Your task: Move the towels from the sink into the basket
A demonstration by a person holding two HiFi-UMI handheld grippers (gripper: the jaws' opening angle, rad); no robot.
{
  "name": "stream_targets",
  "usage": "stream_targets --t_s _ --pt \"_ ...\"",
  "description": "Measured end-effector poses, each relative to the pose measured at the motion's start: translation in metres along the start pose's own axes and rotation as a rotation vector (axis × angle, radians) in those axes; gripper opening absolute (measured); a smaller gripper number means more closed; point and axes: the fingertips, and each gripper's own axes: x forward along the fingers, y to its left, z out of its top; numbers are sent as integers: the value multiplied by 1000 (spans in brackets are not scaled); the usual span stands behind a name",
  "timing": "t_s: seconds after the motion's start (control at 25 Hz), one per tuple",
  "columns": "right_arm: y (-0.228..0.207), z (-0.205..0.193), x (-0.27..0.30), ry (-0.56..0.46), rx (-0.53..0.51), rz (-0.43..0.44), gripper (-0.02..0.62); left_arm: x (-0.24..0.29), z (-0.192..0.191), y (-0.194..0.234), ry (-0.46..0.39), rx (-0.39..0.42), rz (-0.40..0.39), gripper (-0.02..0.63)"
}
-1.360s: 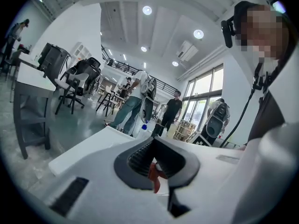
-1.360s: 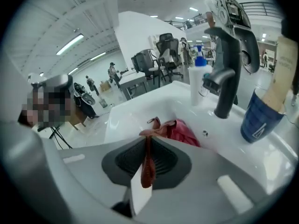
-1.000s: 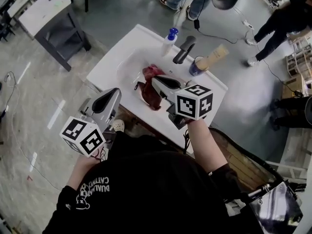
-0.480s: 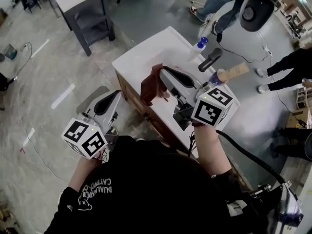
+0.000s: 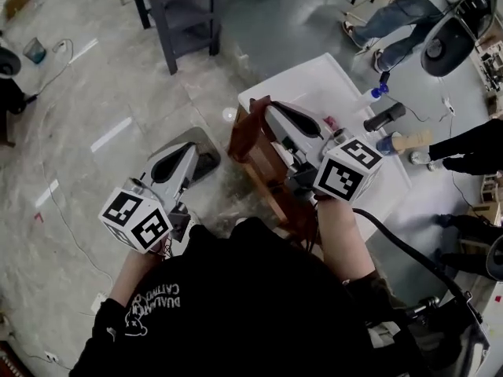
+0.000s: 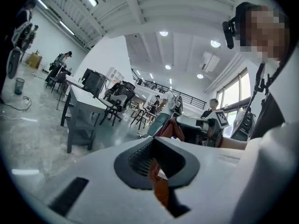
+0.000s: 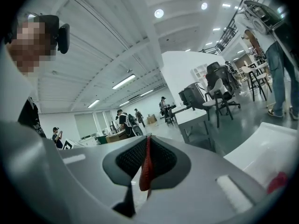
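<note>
The right tool [image 5: 269, 110] is clamped on a dark red towel [image 5: 248, 134]; in the right gripper view a red fold is seen pinched between the closed pads. A second ago this towel was gripped low in the basin of the sink [image 5: 314, 85]. Half a second ago it was held above the front left edge of the worktop. Now it is hung past the worktop's left corner, in front of the brown cabinet [image 5: 271, 181] and above the floor. A small red piece [image 5: 331, 122] is left in the basin, near the dark faucet [image 5: 383, 117]. The left tool [image 5: 187, 151] is kept low on the person's left with its jaws together. A grey-rimmed container [image 5: 206, 159] is seen on the floor just behind its tip.
</note>
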Motion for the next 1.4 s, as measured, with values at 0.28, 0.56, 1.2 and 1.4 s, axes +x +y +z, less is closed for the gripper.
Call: stream_targets --t_s 0.28,0.56,1.2,1.4 --pt "42 -26 81 26 -2 30 31 -50 17 71 -14 -13 29 6" --pt "78 -43 145 63 6 58 31 -91 40 122 -39 -25 47 6" --pt "114 -97 235 183 33 108 31 -143 43 193 -51 -78 112 5" --pt "95 -121 245 238 61 111 31 -133 20 208 -32 -129 146 6"
